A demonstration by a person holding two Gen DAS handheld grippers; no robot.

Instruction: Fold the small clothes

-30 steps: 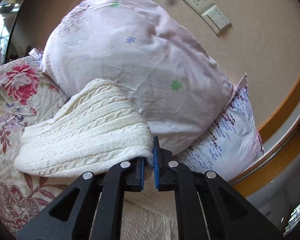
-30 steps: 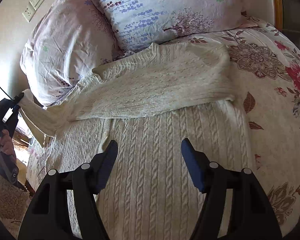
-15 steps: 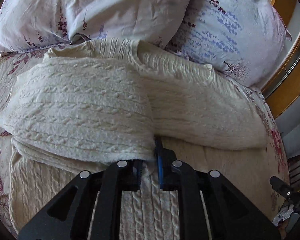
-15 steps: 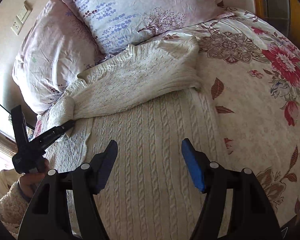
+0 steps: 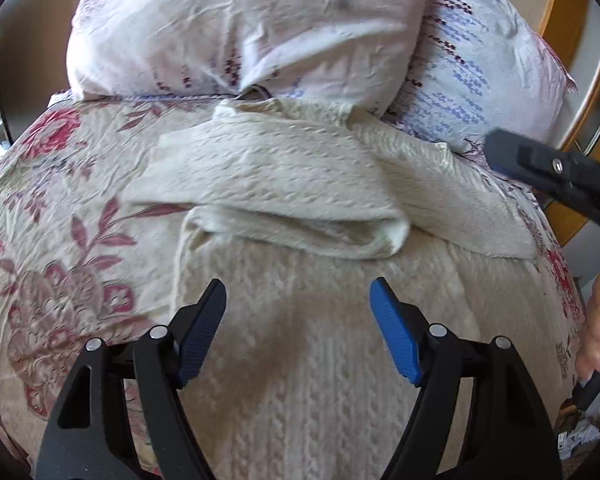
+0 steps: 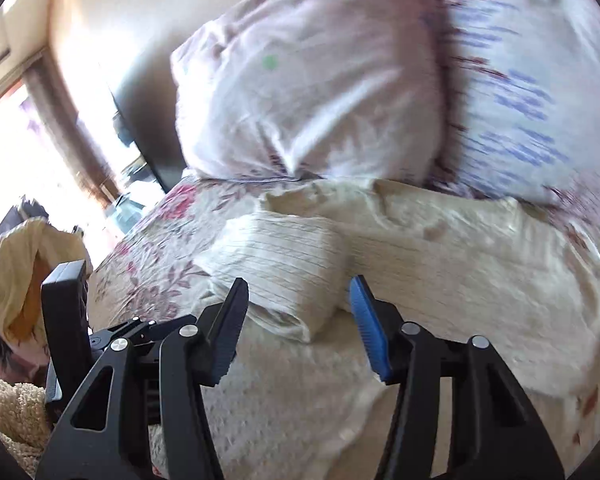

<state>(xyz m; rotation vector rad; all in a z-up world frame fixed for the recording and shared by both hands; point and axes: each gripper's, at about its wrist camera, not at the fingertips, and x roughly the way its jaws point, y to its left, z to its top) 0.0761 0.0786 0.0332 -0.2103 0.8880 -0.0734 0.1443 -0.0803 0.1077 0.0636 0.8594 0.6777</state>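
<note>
Since half a sec ago the left gripper (image 5: 296, 320) has let go of the sleeve it was pinching: its jaws are wide apart now w/ nothing between them, hovering over the sweater (image 5: 312, 360) body. That left sleeve (image 5: 284, 188) now lies folded across the chest, cuff end pointing right, just below the pink pillow (image 5: 252, 24). Sweater itself is spread flat on the floral bedspread (image 5: 60, 248), collar up against the pillows.

Moving right: the other sleeve (image 5: 460, 200) looks already laid across too, partly under the first one, tho I can't tell exactly how they overlap. Right gripper (image 6: 296, 320) is also spread open, holding nothing, tips hovering near the folded cuff. Its view is motion-blurred so fine detail is meh.

IMO the sleeve-folding step is basically done. Next prob means grabbing the bottom hem w/ both grippers and bringing it up toward the collar. Hem isn't in view, so both need to back off toward the near edge first. Thick knit, should hold the fold ok.
</note>
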